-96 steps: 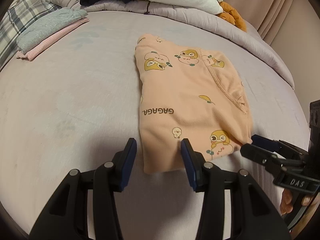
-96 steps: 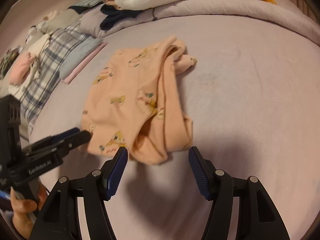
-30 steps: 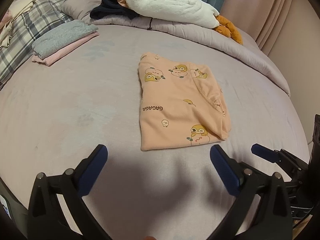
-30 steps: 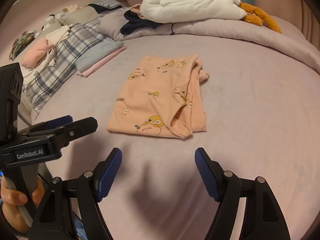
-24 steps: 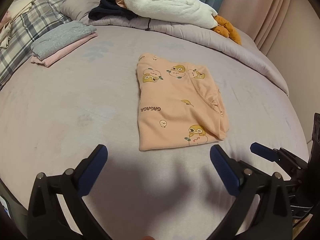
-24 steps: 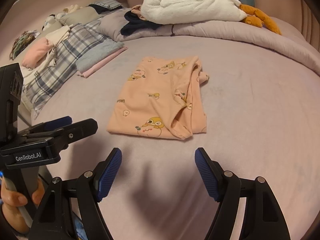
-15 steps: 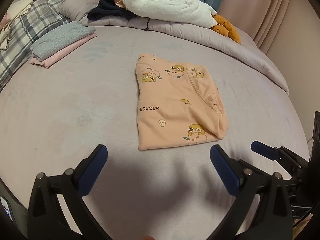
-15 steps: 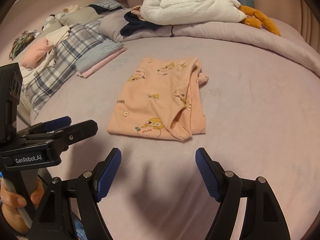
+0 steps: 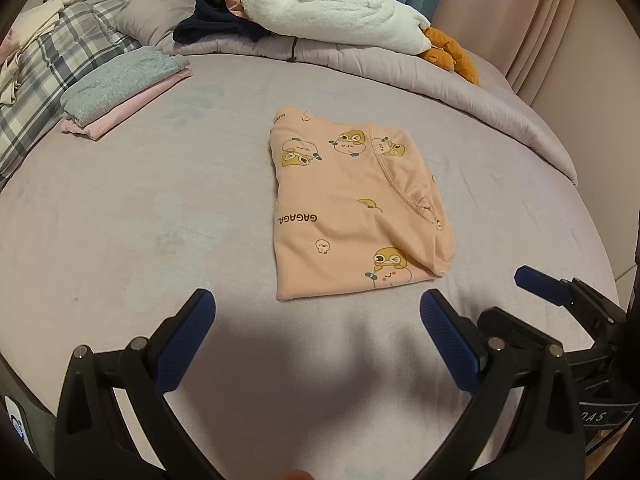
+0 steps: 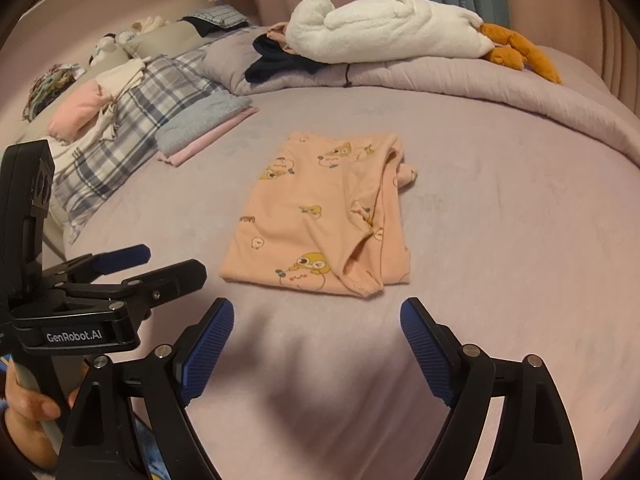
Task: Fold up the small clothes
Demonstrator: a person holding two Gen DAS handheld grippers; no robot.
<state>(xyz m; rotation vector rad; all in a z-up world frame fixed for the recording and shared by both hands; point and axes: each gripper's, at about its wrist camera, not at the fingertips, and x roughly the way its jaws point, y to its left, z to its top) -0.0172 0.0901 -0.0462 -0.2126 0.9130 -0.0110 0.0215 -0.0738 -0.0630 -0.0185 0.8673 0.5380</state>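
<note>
Right wrist: right gripper (image 10: 316, 344) opening, empty, angled down

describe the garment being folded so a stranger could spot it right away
On the lilac bed, look mid-sheet, apart from the grey-and-pink folded stack by the plaid pillow. The peach garment lies there folded flat, alone in bearing yellow cartoon birds and the word GAGAGA.

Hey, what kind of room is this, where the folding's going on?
Most likely a bedroom. The peach top lies on a made bed, a rolled duvet runs along the far side with a white plush on it, and curtains hang behind.
</note>
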